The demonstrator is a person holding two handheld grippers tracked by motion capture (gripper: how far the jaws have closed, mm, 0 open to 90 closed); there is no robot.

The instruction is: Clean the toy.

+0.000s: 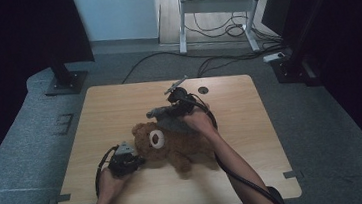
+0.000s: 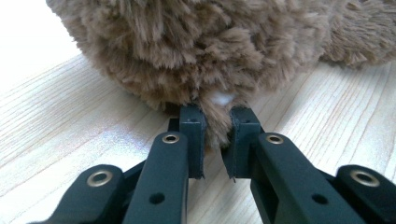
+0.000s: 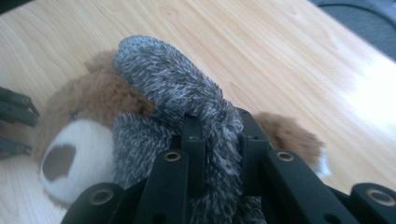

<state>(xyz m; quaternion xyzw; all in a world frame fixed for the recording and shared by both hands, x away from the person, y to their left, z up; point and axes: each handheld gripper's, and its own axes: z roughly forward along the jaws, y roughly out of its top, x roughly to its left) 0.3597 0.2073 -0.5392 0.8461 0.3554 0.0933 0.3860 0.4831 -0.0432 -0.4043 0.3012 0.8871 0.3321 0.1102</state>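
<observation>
Near the middle of the wooden table (image 1: pixel 119 103), a little toward its near edge, lies a brown teddy bear (image 1: pixel 173 145) with a grey knitted garment (image 3: pixel 173 88) partly over it. The left gripper (image 2: pixel 212 135) has its jaws pinched on a tuft of the bear's fur at its lower edge; the right gripper (image 3: pixel 219 140) is clamped on a fold of the grey garment above the bear's head. Both things look light, soft and floppy, so they should sag and stretch rather than slide; the fur may slip from a shallow pinch. A thick fold or hem seems the safest hold. No label, brand or writing can be read.
</observation>
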